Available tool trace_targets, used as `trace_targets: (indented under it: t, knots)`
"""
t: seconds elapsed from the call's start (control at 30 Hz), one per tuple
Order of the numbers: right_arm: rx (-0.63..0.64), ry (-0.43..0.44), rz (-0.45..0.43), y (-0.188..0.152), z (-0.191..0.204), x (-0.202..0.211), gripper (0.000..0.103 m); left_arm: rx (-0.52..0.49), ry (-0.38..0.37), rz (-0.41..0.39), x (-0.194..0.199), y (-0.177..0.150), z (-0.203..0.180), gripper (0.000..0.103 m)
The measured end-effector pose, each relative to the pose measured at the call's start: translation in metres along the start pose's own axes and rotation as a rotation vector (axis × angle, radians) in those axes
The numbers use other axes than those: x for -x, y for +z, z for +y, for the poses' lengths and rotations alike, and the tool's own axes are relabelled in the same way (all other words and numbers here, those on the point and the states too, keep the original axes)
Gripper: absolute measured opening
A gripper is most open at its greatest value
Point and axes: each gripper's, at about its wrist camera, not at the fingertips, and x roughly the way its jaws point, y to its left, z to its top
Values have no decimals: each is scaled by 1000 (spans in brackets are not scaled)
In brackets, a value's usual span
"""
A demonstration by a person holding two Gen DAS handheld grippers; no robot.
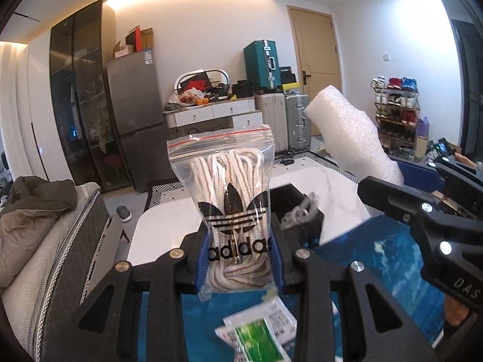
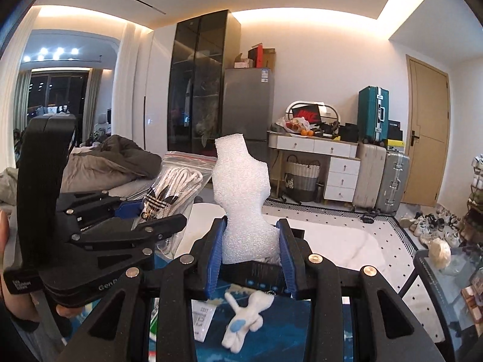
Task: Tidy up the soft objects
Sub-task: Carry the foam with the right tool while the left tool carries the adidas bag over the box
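I hold two soft things above the blue desk [image 1: 377, 259]. My left gripper [image 1: 238, 259] has its jaws clamped on a clear zip bag of laces [image 1: 225, 190], upright in the centre of the left view. My right gripper [image 2: 250, 253] has its jaws clamped on a white foam piece [image 2: 241, 199], upright at centre of the right view.

Judging from the task, I am carrying both to the black box [image 1: 299, 211], just behind the bag. To do it well I should keep both grips firm, since the bag is slick and the foam crushes, and bring one over the box at a time so the grippers, near each other, do not collide.

Below, a plush toy [image 2: 244, 319] and packets [image 1: 256, 328] lie on the desk, lower centre. Grey cord [image 1: 299, 209] already sits in the box and may crowd it.
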Motion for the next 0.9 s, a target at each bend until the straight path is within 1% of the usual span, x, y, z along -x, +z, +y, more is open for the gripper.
trace_targets:
  t: [0.07,0.13,0.27,0.43,0.5,0.57,0.63,0.77,0.8,0.9]
  knots:
    - [2,-27,4,7,1,-13,35,11,11,-9,-11,4,2,32]
    - [-4,-36,11,12,-1,-25,35,7,11,-8,-24,7,1,32]
    - [-26,-41,58,18,-9,-55,35,6,7,11,-53,13,4,32]
    - [-65,-20,154,19,-23,-99,35,61,13,97,-100,17,12,32]
    - [-91,-9,194,20,-31,-116,35,85,3,133,-116,17,15,32]
    - [-119,2,249,22,-40,-137,35,77,-5,200,-133,17,13,32]
    - [-138,7,295,22,-48,-154,35,87,-9,233,-144,18,13,32]
    - [-174,21,385,18,-58,-185,35,103,-23,329,-170,14,14,32]
    - [-179,23,402,16,-62,-189,35,100,-26,343,-174,12,11,33]
    - [-183,-1,464,11,-69,-207,35,81,-17,345,-180,11,6,33]
